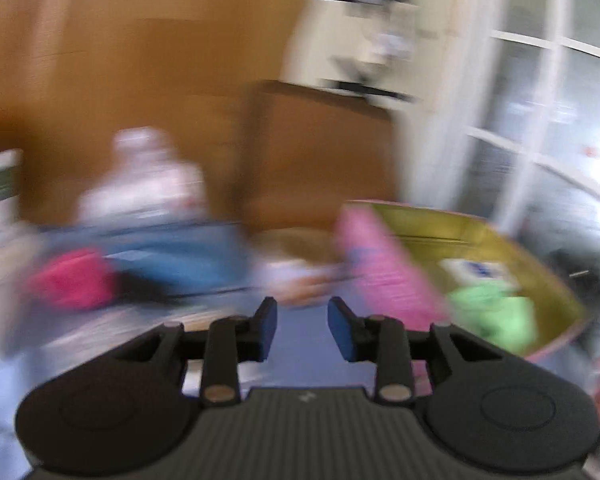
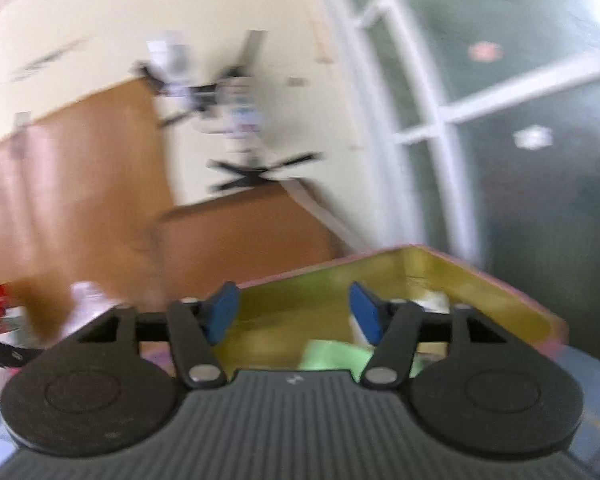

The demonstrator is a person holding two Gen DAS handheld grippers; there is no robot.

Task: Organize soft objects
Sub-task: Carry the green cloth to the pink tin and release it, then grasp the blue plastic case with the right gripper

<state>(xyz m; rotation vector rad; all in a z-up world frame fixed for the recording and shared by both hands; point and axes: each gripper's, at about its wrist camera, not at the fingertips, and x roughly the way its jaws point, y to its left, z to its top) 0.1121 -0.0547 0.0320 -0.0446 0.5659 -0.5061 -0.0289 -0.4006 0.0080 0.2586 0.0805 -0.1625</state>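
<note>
Both views are blurred by motion. My left gripper (image 1: 302, 326) is open with a narrow gap and nothing between its blue pads (image 1: 268, 330). Ahead of it lie a pink soft item (image 1: 384, 268) leaning on the yellow-green box (image 1: 440, 224), a green soft item (image 1: 496, 312) inside that box, a red-pink item (image 1: 74, 278) and a blue item (image 1: 176, 256) at the left. My right gripper (image 2: 294, 312) hangs open over the same yellow-green box (image 2: 480, 276), empty. The green item (image 2: 332, 354) lies in the box just below its fingers.
A white plush-like shape (image 1: 148, 176) stands behind the blue item. Brown wooden furniture (image 1: 316, 148) and a cream wall fill the back. A white-framed glass partition (image 2: 440, 120) runs along the right. A black bracket rack (image 2: 252, 172) hangs on the wall.
</note>
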